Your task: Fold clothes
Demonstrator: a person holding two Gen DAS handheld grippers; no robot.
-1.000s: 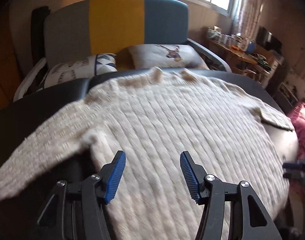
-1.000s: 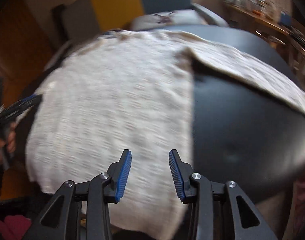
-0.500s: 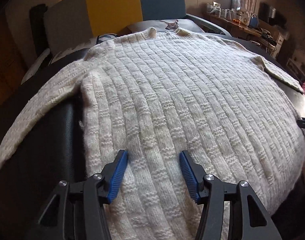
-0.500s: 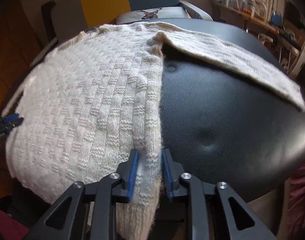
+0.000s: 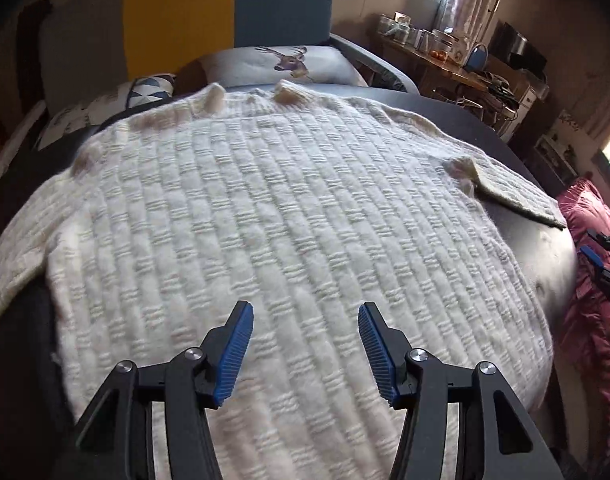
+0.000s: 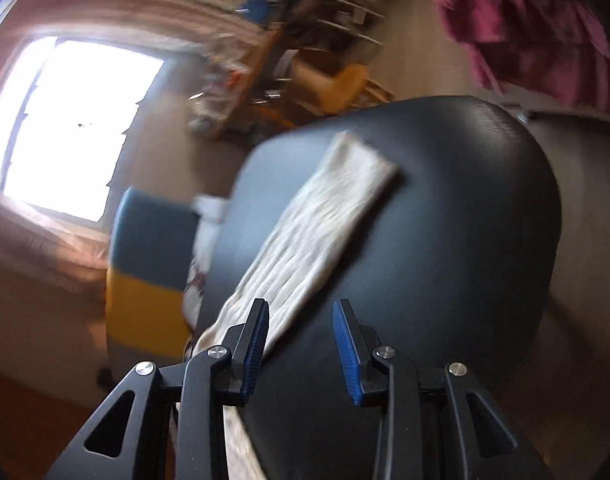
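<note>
A cream knitted sweater (image 5: 285, 220) lies spread flat on a black padded surface (image 5: 545, 248), collar at the far end. Its sleeves stretch out to the left (image 5: 13, 248) and to the right (image 5: 513, 192). My left gripper (image 5: 305, 344) hovers open over the sweater's lower body with nothing between its fingers. My right gripper (image 5: 599, 260) shows at the right edge of that view, beyond the surface. The right wrist view is rolled and blurred. There my right gripper (image 6: 301, 344) points along the right sleeve (image 6: 325, 232), its jaws opening and empty.
A sofa with a yellow and blue back (image 5: 177, 20) and a deer-print pillow (image 5: 281, 64) stands behind the surface. A cluttered wooden table (image 5: 445, 52) is at the back right. Pink cloth (image 5: 589, 320) hangs to the right. A bright window (image 6: 65, 128) lights the room.
My right gripper has left the sweater's side edge, where its jaws stood narrow around the fabric. It has swung over, rolled, and now faces the right sleeve. The left gripper has drawn back slightly.
</note>
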